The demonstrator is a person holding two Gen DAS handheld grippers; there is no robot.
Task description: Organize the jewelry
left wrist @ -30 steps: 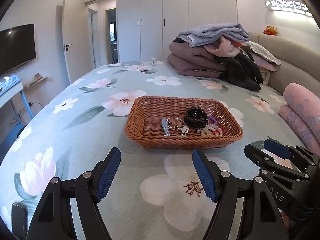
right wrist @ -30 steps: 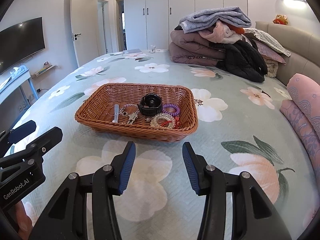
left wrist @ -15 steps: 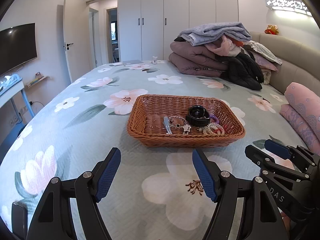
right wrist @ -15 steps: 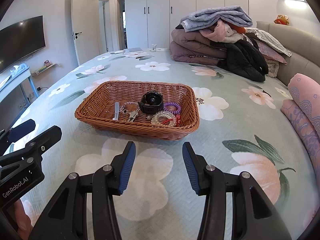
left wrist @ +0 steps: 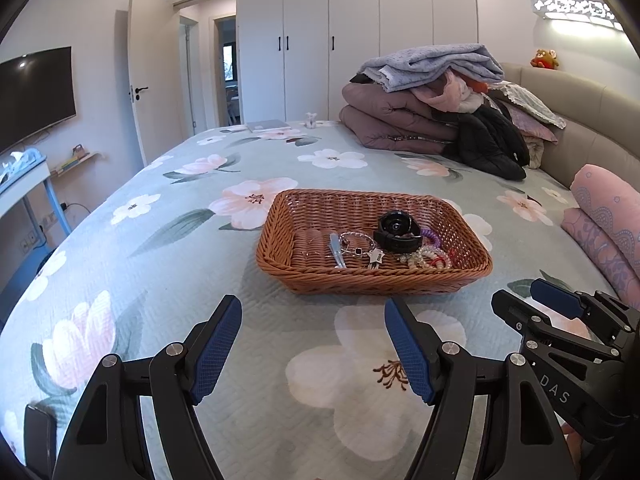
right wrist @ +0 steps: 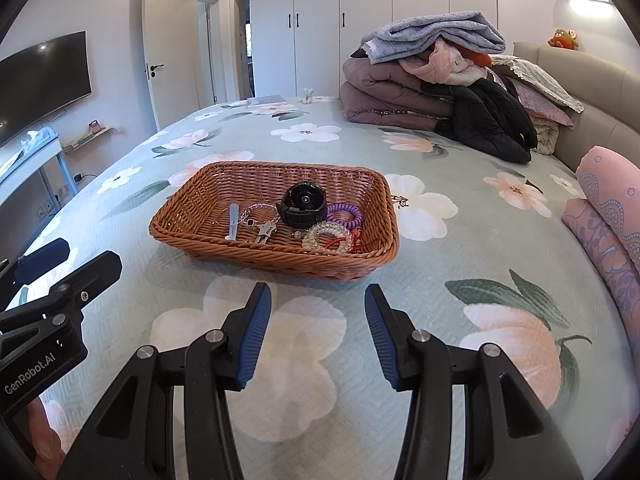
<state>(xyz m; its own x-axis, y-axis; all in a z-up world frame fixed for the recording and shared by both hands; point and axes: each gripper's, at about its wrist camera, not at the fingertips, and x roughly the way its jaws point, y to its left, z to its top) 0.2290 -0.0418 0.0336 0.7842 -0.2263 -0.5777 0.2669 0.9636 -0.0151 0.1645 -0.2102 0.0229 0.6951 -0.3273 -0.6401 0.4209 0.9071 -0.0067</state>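
A brown wicker basket (left wrist: 280, 256) (right wrist: 180, 236) sits on the flowered bedspread. It holds a black watch (left wrist: 397, 232) (right wrist: 303, 203), a purple coil hair tie (right wrist: 346, 216), clear bead bracelets (right wrist: 326, 236), a silver chain bracelet with a star charm (left wrist: 362, 246) (right wrist: 262, 226) and a small silver clip (left wrist: 336, 250) (right wrist: 233, 222). My left gripper (left wrist: 313, 344) is open and empty, short of the basket's near rim. My right gripper (right wrist: 318, 332) is open and empty, also short of the near rim.
A pile of folded blankets and clothes (left wrist: 436, 108) lies at the far right of the bed. Pink pillows (left wrist: 608, 220) lie along the right edge. A book (left wrist: 268, 125) and small figurine (left wrist: 311, 120) lie at the far edge. Bare bedspread surrounds the basket.
Both grippers have drawn back and lowered a little; the basket sits slightly higher in both views. Both stay open and empty.
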